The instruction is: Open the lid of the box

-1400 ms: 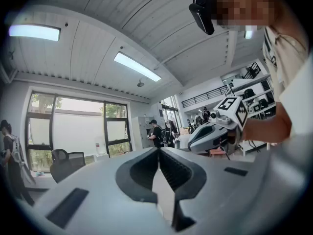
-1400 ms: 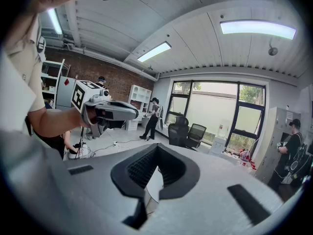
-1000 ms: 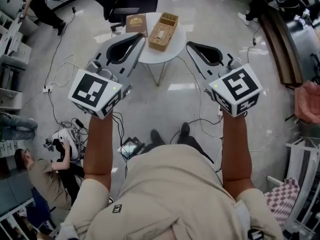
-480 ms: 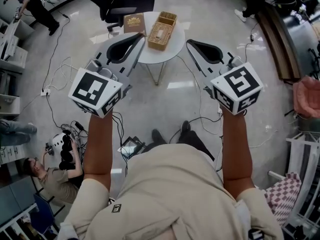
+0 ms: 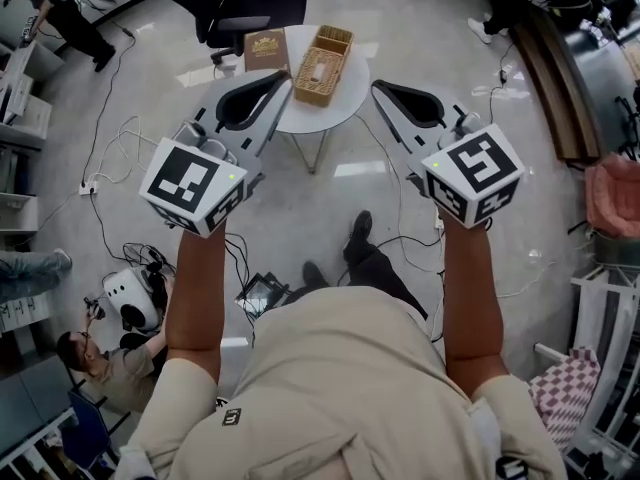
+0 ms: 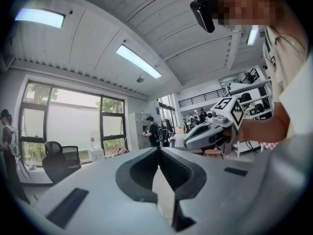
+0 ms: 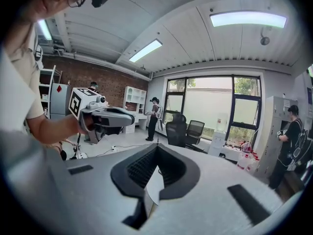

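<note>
Head view: a person's two arms reach toward a small round white table (image 5: pixel 340 103). Left gripper (image 5: pixel 283 76) and right gripper (image 5: pixel 378 86): jaws closed together with nothing between them, tips near the table's near edge. The flat brown box with gold-printed lid (image 5: pixel 265 48) lies closed on the table's far left, untouched, just beside an oblong woven wicker basket (image 5: pixel 322 65)

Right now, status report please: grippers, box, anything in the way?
Left gripper shut, empty; right gripper shut, empty; neither touching anything. Box on table, lid down. Basket beside box; nothing on the lid.
</note>
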Motion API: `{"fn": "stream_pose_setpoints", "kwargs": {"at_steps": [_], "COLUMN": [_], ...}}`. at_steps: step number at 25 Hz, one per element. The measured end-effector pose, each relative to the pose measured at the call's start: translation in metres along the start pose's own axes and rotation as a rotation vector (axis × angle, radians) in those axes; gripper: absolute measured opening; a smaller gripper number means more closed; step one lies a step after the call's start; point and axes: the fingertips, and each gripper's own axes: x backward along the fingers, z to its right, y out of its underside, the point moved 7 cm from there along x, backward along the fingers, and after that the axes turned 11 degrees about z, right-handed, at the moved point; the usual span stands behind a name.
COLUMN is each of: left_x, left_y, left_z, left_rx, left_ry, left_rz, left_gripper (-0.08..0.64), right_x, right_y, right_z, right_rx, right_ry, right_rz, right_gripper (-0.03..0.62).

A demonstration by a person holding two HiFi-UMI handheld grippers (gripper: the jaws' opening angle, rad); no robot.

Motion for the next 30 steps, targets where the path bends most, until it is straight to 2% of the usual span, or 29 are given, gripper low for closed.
{"fn": "stream_pose_setpoints", "kwargs": {"at_steps": [7, 18, 30], "left_x": [-0.029, -0.111, -0.186], "left_y": [0.015, 0.041, 0.069], "left_z": [-0.027, -0.055, -0.082], "left_rx": [-0.013, -0.018, -0.012], "left_ry": [-0.057, -0.107, -0.140], "left_rz": [-0.052, -0.096, -0.150], "left_gripper": [0.014, 0.014, 0.014], "right_x": [-0.040, -0.082, -0.114], "right_y": [0.010, 0.028, 0.052], "right_z": [0.043, 0.125, 0.208], "right_rx": [-0.017, -0.031, -0.064], "right_ry": [-0.066, -0.171, -0.222], "right_rz": [0.036, 0.053, 0.051], "right_gripper": [-0.008, -0.008, -0.008]}}
